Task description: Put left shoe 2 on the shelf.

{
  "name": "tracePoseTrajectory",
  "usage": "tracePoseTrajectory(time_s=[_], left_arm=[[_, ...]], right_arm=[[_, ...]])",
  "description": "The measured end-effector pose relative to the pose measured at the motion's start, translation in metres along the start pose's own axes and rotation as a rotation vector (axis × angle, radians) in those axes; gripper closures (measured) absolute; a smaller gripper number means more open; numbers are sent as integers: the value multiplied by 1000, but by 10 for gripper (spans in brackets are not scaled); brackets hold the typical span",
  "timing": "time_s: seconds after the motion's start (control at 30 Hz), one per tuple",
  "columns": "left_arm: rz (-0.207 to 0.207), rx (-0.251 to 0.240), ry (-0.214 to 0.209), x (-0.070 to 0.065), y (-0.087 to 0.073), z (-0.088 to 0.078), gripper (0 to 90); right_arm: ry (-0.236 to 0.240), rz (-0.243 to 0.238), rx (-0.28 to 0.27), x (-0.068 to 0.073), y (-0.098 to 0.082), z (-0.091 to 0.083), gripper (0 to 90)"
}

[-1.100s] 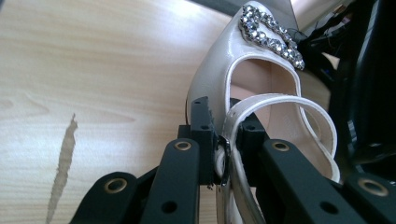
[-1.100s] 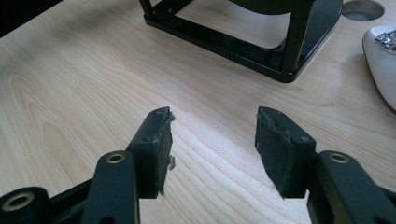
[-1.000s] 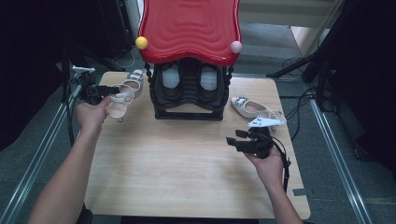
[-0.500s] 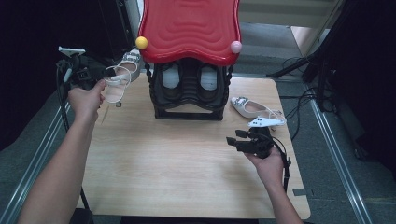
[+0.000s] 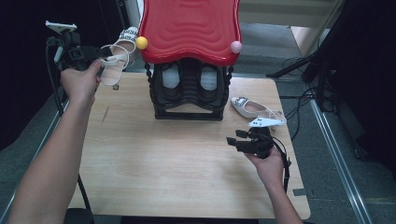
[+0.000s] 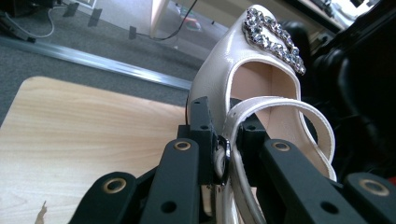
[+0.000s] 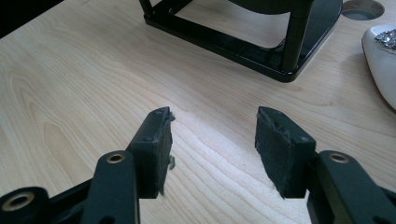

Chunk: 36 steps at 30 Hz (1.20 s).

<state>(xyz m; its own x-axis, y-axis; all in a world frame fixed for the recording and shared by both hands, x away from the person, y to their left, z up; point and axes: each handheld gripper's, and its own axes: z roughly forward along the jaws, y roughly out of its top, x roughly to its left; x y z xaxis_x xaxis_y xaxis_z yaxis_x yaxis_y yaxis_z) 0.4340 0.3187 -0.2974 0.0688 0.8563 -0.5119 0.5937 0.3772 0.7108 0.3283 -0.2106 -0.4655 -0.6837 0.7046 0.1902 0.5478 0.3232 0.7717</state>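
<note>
Centre top of the frame, the red-roofed shoe rack (image 5: 189,88); upper left, the left gripper (image 5: 95,58) clamps the white sandal (image 5: 114,65) by its strap, lifted; next, probably racking it; right gripper (image 5: 236,140) gapes empty, lower right

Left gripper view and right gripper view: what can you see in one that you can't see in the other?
The left gripper view has the left gripper shut on the strap of a cream high-heeled sandal with a sparkly rhinestone buckle, with grey floor and cables behind. The right gripper view has the right gripper open with nothing between its jaws, the black base frame of the shoe rack, and the toe of a second cream shoe. Both share the light wooden table.
</note>
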Motion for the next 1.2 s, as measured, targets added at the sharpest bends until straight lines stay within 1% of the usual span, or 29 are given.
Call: tracePoseTrajectory(time_s=[0.03, 0.1, 0.13, 0.17, 0.2, 0.27, 0.3, 0.37, 0.4, 0.43, 0.47, 0.57, 0.6, 0.63, 0.67, 0.7, 0.73, 0.77, 0.8, 0.87, 0.9, 0.93, 0.97, 1.07, 1.2], left_arm=[[0, -10, -5, -5, 8, -5, 819], [10, -22, -9, -11, 15, -10, 819], [10, -22, -9, -11, 15, -10, 819], [16, -31, -6, -15, 19, -12, 819], [26, -37, -11, -23, 27, -18, 818], [32, -49, -18, -32, 36, -24, 818], [32, -49, -18, -32, 36, -24, 818], [51, -59, -20, -41, 45, -30, 818], [51, -68, -20, -47, 49, -34, 817], [62, -72, -27, -55, 58, -40, 817], [59, -81, -36, -59, 62, -43, 817], [84, -101, -42, -73, 70, -51, 816], [83, -103, -48, -77, 73, -53, 816], [91, -106, -46, -83, 76, -53, 816], [91, -106, -46, -83, 76, -53, 816], [94, -103, -49, -86, 77, -53, 816], [96, -102, -50, -91, 79, -53, 816], [117, -95, -50, -101, 81, -51, 816], [117, -95, -50, -101, 81, -51, 815], [127, -85, -59, -111, 81, -47, 814], [138, -80, -72, -121, 80, -43, 813], [138, -80, -72, -121, 80, -43, 813], [138, -68, -90, -130, 79, -37, 813], [145, -59, -101, -144, 76, -27, 812], [158, -41, -126, -160, 71, -16, 812]], right_arm=[[0, -1, 0, 0, 0, 0, 469], [-1, -2, 1, 0, 0, 0, 469], [-1, -3, 0, 0, 0, 0, 468], [-1, -3, 0, 0, 0, 0, 468], [0, -3, 0, 0, 0, 0, 469], [1, -1, 1, 0, 0, 0, 469], [1, -1, 1, 0, 0, 0, 469], [1, -5, 1, 0, 0, 0, 469], [1, -5, 1, 0, 0, 0, 469], [0, -5, 0, 1, 0, 0, 469], [0, -5, 1, 1, 0, 0, 469], [0, -6, 4, 1, 0, 0, 469], [1, -4, 5, 1, 0, 0, 469], [0, -5, 6, 1, 0, 0, 469], [0, -4, 5, 1, 0, 0, 469], [0, -4, 5, 1, 0, 0, 469], [0, -4, 6, 1, 0, 0, 468], [-1, -6, 5, 1, 0, 0, 468], [-1, -6, 4, 1, 1, 0, 468], [-1, -7, 4, 1, 1, 0, 468], [-2, -6, 7, 1, 1, 0, 469], [-2, -7, 7, 1, 0, 0, 469], [-2, -8, 8, 1, 0, 0, 469], [-1, -9, 7, 2, 0, 0, 469], [0, -13, 2, 1, 0, -1, 469]])
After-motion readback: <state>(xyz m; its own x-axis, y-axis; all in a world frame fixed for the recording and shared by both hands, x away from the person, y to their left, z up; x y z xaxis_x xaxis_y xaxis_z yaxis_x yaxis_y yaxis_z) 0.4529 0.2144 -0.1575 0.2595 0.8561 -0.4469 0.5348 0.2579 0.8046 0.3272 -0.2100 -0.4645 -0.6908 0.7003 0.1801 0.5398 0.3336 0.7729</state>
